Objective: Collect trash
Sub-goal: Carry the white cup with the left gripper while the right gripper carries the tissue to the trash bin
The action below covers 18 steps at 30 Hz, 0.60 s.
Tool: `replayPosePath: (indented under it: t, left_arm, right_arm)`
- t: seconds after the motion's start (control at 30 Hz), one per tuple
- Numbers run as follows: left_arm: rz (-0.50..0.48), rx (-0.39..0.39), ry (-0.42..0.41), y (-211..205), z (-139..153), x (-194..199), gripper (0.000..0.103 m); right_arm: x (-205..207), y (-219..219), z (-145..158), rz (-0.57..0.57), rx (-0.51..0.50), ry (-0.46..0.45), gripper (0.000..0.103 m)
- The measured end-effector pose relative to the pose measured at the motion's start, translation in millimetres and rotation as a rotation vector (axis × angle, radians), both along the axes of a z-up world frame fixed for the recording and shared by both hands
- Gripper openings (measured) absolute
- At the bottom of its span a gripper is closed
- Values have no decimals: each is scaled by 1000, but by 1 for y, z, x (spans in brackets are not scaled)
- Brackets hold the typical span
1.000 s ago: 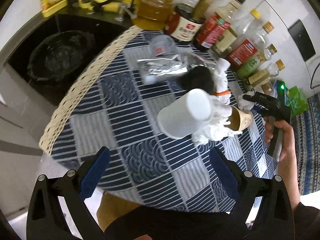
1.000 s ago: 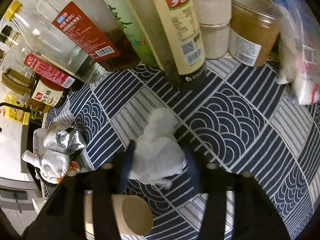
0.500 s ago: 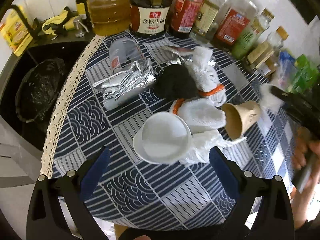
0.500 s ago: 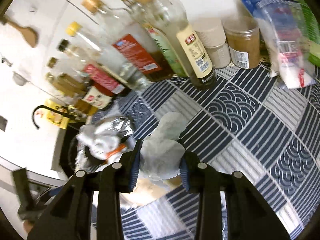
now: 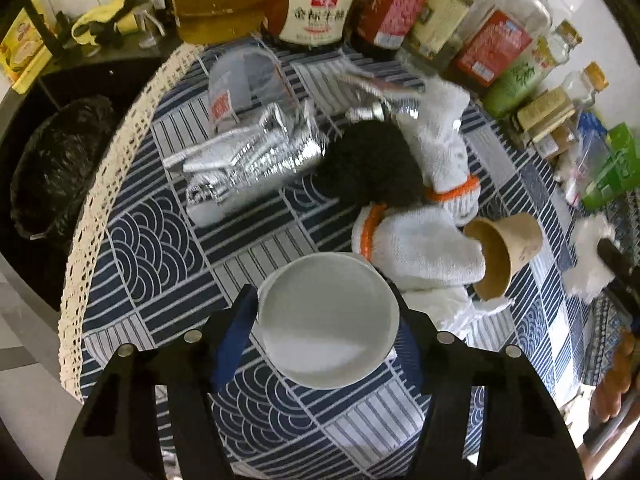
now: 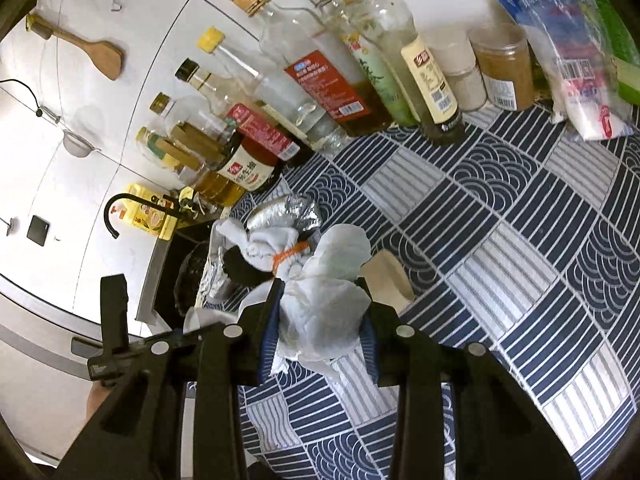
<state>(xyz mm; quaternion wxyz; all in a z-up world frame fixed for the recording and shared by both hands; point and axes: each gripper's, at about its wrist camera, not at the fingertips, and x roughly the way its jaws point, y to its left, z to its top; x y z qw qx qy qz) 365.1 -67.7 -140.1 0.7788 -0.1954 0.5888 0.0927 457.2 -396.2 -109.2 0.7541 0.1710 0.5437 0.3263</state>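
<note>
My left gripper (image 5: 326, 312) is shut on a white paper cup (image 5: 328, 320), mouth toward the camera, over the blue patterned tablecloth (image 5: 160, 240). Beyond it lie white gloves with orange cuffs (image 5: 424, 248), a brown paper cup (image 5: 504, 252) on its side, a black fuzzy clump (image 5: 372, 168), crumpled silver foil (image 5: 256, 160) and a clear plastic cup (image 5: 244, 84). My right gripper (image 6: 322, 320) is shut on a crumpled white tissue (image 6: 324, 300) and holds it above the cloth. The tissue also shows at the right edge of the left wrist view (image 5: 592, 256).
Bottles of oil and sauce (image 5: 316, 0) line the back of the table, also in the right wrist view (image 6: 320, 80), with jars (image 6: 504, 68) and bags (image 6: 576, 60). A bin with a black bag (image 5: 52, 168) stands below the table's left edge. A sink tap (image 6: 120, 212) is at left.
My left gripper has moved in and closed on the white cup. My right gripper has lifted the tissue off the cloth and carried it toward the trash pile.
</note>
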Motion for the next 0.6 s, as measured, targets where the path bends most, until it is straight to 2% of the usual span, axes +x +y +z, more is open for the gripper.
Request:
replayPosePath:
  t: [0.1,0.3,0.5,0.6]
  left_arm:
    - [8,-36,-44,3,5,-7,61]
    - [9,-57,-89,18,18,-30,61]
    - [42,-118,-158,54,38,-63,61]
    - [43,-109,-199,69,52,-76,61]
  right_arm:
    - [-6,5,3,12,-15,-5,36]
    - [-15,32,6,42,-48,-9,36]
    - [-35,83,13,93,-72,-22,36]
    - [-46,114,12,118,-69,0,36]
